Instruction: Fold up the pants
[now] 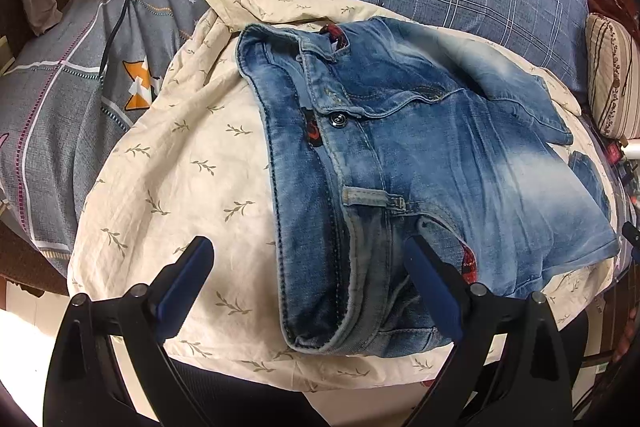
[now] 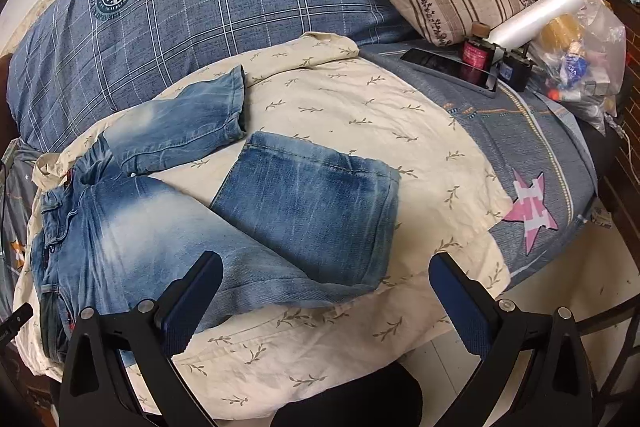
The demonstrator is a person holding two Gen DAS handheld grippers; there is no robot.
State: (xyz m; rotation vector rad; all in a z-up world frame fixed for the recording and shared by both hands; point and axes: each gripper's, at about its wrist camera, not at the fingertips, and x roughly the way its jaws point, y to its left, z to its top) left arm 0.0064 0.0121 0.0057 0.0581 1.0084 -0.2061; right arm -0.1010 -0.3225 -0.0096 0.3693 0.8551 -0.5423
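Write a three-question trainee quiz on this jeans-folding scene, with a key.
1. True or false: the left gripper is shut on the jeans.
2. The jeans lie on: A) a cream leaf-print cloth, B) bare floor, C) a wooden chair.
3. Fill in: in the right wrist view, the near trouser leg is ____ back on itself.

Key: 1 false, its fingers are spread, as are the right gripper's; 2 A; 3 folded.

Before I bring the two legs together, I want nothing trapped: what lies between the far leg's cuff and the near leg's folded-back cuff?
Only bare cream sheet, in the right wrist view, between far cuff and near cuff.
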